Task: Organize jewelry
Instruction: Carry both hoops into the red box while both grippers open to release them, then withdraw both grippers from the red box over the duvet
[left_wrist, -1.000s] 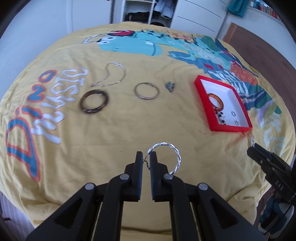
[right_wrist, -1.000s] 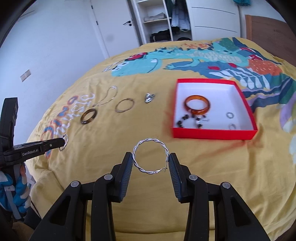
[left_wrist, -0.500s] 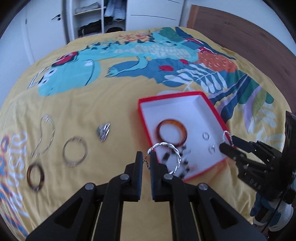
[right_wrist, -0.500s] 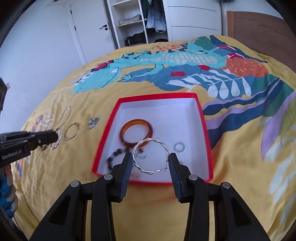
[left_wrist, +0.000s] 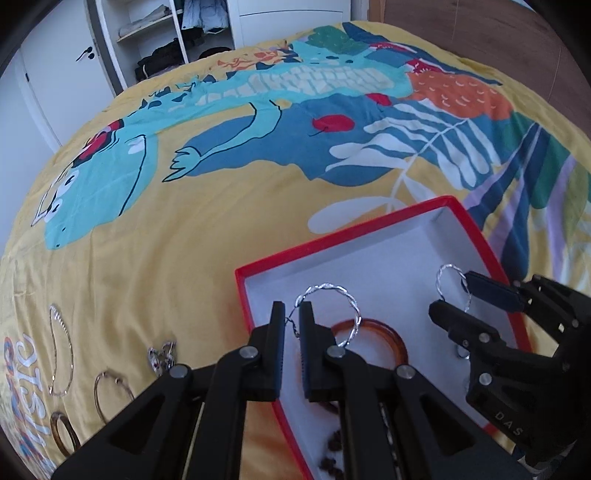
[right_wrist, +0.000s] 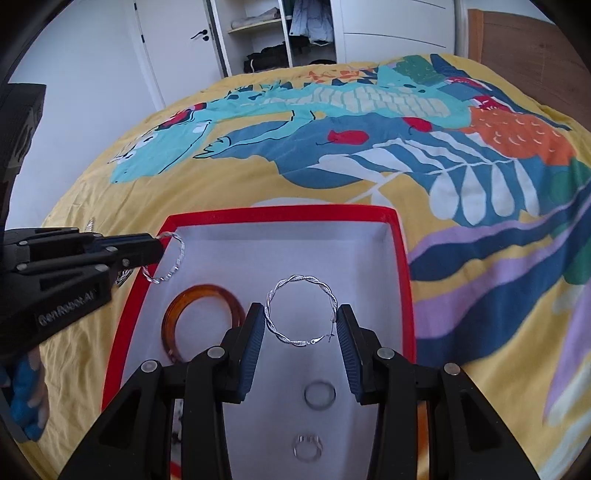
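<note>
My left gripper (left_wrist: 291, 317) is shut on a twisted silver hoop earring (left_wrist: 340, 295) and holds it above the red box (left_wrist: 343, 236). The left gripper also shows in the right wrist view (right_wrist: 155, 249), with its hoop (right_wrist: 173, 258) over the box's left rim. My right gripper (right_wrist: 301, 325) is shut on a matching twisted silver hoop (right_wrist: 301, 310), held across its width above the box's white inside (right_wrist: 295, 251). The right gripper also shows in the left wrist view (left_wrist: 461, 299) with its hoop (left_wrist: 452, 284). An amber bangle (right_wrist: 199, 314) and two small rings (right_wrist: 319, 395) lie in the box.
On the yellow dinosaur bedspread (left_wrist: 184, 240) left of the box lie a silver charm (left_wrist: 162, 356), a thin hoop (left_wrist: 110, 395), a chain (left_wrist: 61, 350) and a dark bangle (left_wrist: 62, 432). Dark beads (left_wrist: 332, 454) lie in the box. A wardrobe stands beyond the bed.
Both grippers have moved forward over the bed, each with its hoop still held. They have gone from short of the red box to above its inside.
</note>
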